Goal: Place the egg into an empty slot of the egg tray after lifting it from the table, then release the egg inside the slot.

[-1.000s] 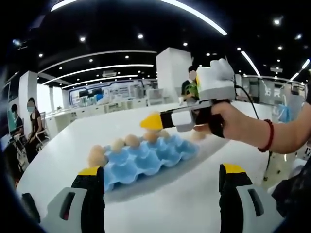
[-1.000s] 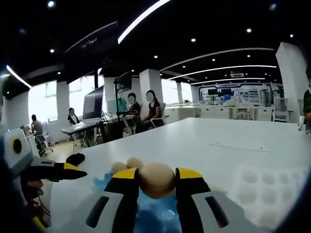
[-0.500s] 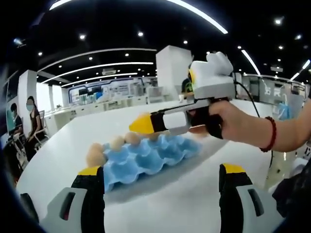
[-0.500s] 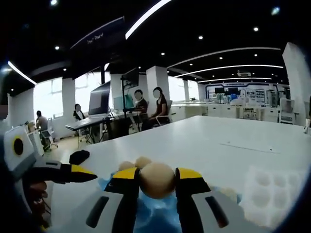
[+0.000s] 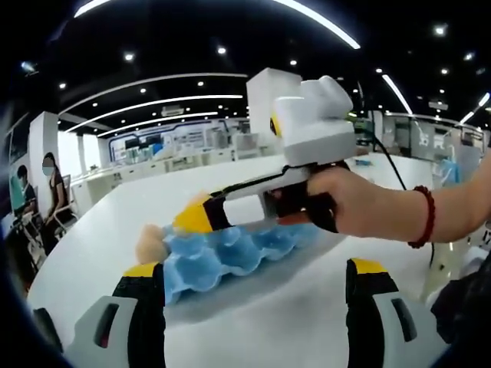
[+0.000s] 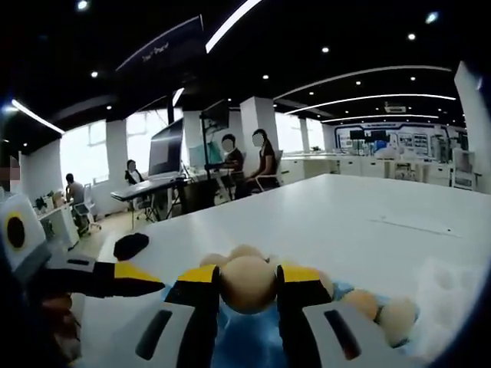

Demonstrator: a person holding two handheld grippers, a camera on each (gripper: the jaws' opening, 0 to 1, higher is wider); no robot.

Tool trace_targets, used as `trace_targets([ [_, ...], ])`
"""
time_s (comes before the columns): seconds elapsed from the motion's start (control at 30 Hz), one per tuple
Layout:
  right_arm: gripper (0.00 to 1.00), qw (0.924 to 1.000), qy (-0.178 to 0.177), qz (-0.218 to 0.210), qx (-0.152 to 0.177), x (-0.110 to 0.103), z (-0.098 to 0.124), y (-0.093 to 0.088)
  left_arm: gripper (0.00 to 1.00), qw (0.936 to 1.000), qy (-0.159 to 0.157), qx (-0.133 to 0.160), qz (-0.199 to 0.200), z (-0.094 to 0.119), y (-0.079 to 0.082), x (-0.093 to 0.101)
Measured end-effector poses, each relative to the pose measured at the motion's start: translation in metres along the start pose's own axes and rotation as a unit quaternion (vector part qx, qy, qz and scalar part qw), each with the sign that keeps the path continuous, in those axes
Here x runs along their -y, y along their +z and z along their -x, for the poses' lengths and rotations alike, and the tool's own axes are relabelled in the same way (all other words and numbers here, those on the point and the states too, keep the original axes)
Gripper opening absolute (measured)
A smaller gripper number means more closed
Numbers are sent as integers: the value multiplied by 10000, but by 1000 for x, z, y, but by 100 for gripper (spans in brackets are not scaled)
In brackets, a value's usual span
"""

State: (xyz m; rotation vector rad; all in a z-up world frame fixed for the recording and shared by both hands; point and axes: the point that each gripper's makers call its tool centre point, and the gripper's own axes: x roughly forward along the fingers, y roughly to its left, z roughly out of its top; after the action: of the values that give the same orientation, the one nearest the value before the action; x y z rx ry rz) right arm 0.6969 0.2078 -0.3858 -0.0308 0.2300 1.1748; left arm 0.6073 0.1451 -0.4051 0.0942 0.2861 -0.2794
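One smooth tan egg (image 6: 248, 283) sat clamped between the yellow-tipped jaws of the right gripper (image 6: 248, 285), with the moulded blue egg tray (image 6: 249, 345) directly beneath and just ahead, while the left gripper (image 5: 253, 322) hovered nearby, jaws apart, holding nothing.

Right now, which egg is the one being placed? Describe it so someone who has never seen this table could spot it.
Start at the big white table, then find the blue egg tray lying on it. Just above the tray, the right gripper is shut on one tan egg. Unlike the eggs sitting in tray slots, it is pinched between yellow-tipped jaws.
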Motion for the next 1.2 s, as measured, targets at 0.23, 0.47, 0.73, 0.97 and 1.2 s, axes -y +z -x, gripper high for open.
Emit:
trace_targets([
  [0.23, 30, 9998, -30, 111, -133, -1, -14, -9, 100, 9999, 17, -55, -82, -1, 0, 0],
  [0.47, 31, 9995, -108, 173, -220, -2, -20, -19, 100, 9999, 12, -65, -81, -2, -1, -2],
  [0.73, 31, 9967, -431, 586, -349, -4, -23, -25, 100, 9999, 145, 17, -23, 0, 3, -7],
  [0.97, 30, 9976, -338, 508, -317, -6, -23, -23, 100, 9998, 197, -36, -52, 4, -1, -10],
  [1.2, 30, 9978, -300, 480, -349, -8, -23, -24, 100, 9996, 208, -162, -53, 5, -8, -10],
])
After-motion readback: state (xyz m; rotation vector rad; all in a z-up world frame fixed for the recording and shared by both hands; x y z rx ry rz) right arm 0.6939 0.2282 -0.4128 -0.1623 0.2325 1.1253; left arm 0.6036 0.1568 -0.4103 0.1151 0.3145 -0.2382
